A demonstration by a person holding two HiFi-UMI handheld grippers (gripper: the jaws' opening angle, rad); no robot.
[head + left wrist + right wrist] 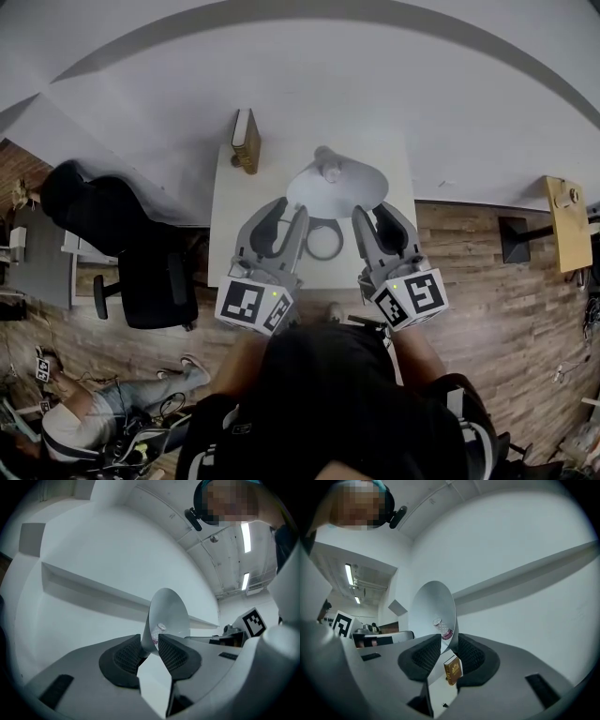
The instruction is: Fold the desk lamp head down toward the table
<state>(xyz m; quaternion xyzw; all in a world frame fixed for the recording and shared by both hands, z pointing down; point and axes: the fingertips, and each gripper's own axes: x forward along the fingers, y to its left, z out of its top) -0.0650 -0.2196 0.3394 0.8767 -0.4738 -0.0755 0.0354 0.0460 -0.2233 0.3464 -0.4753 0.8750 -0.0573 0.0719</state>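
White walls backed the surface (230, 230) where the desk lamp head (339, 186) sat raised, its rim between the parted, unclamped jaws of the left gripper (149, 641) and right gripper (449, 641): seemingly the grasping step, calling next for a firm clamp and downward press.

1. On the counter (234, 234), far left corner: book (246, 141), upright.
2. Right of the book, over the counter's middle: lamp head (337, 183); nearer than it, on the counter: lamp base ring (325, 257).
3. At the lamp head's near edge: left claw (287, 215) on its left, right claw (372, 215) on its right, ring between them.
4. Between each claw's jaws, in that claw's own view: lamp head's rim.
5. On the floor left of the counter: chair (150, 272); well apart to the right: small table (565, 220).
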